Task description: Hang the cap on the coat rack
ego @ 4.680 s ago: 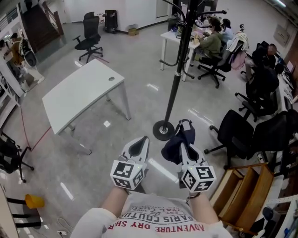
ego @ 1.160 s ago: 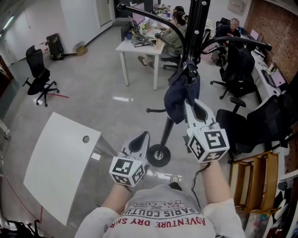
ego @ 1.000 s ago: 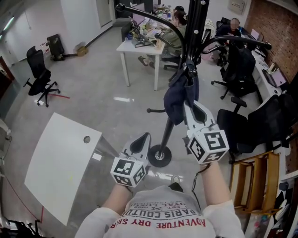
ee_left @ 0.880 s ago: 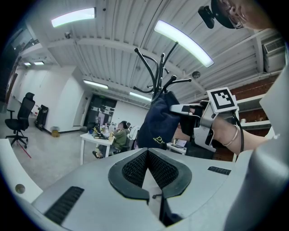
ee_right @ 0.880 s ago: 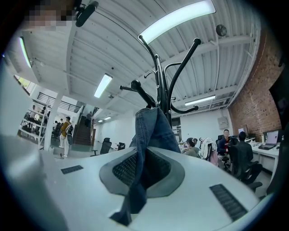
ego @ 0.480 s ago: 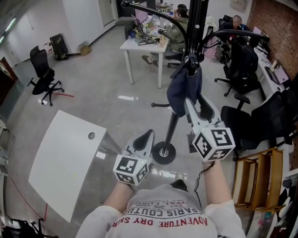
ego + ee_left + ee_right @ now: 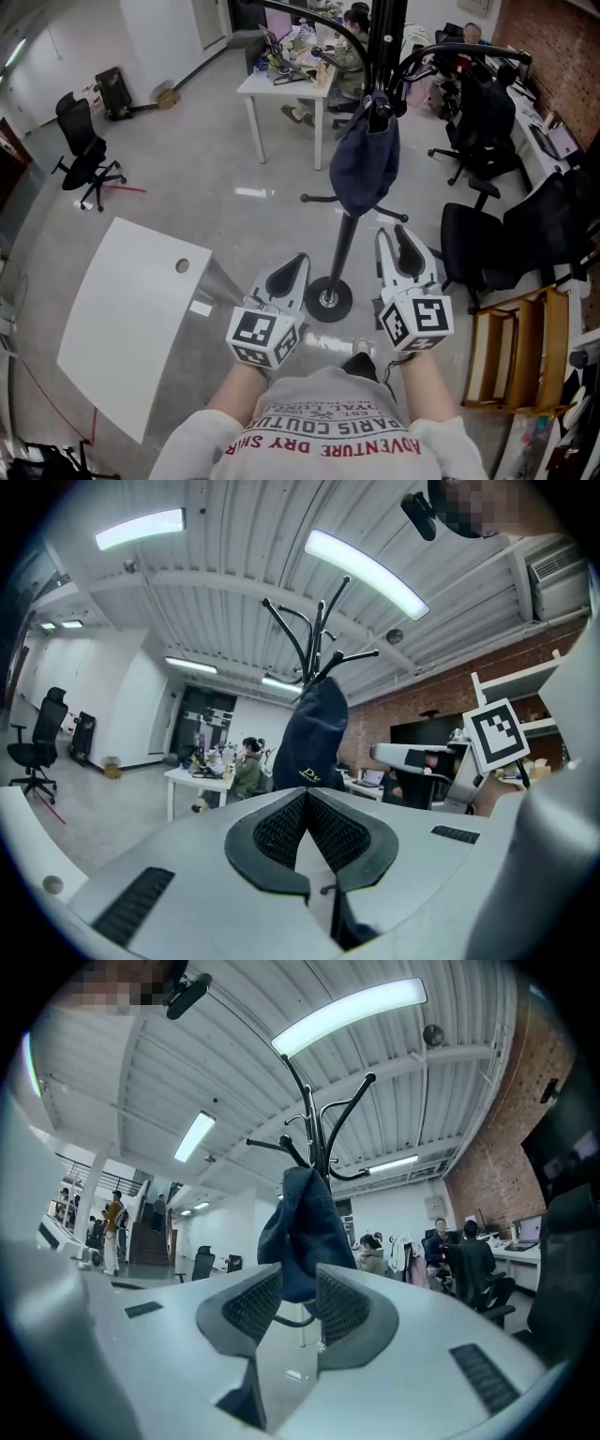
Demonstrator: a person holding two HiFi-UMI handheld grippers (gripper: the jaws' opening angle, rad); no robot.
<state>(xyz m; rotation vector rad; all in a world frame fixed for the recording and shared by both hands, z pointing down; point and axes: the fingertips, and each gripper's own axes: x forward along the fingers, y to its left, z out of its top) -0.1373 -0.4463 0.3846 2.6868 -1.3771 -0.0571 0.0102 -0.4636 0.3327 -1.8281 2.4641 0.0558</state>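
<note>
Fingers of the left gripper are pressed together with nothing in them, held low on the near left and taking no part. Just to its right the right gripper has its fingers apart. They have just sprung open and then eased in a touch, and nothing is between them. Between the two grippers and a little farther off stands the coat rack, its dark pole rising from a round base on the floor. The cap is on that rack, dark blue, draped from what looks like a short hook beside the pole, though the exact catch point is hard to make out. It sags straight down, so its long axis runs along the pole. It lies ahead of and above the right fingers, nearly in line with their gap but clear of them, and the right hand is plainly the nearer of the two. The hanging itself looks done, so any coming move is probably a straight pull-back toward the near side, keeping the open fingers off the loose cloth. A white surface sits well apart on the left, and office chairs and a desk with seated people fill the far side.
</note>
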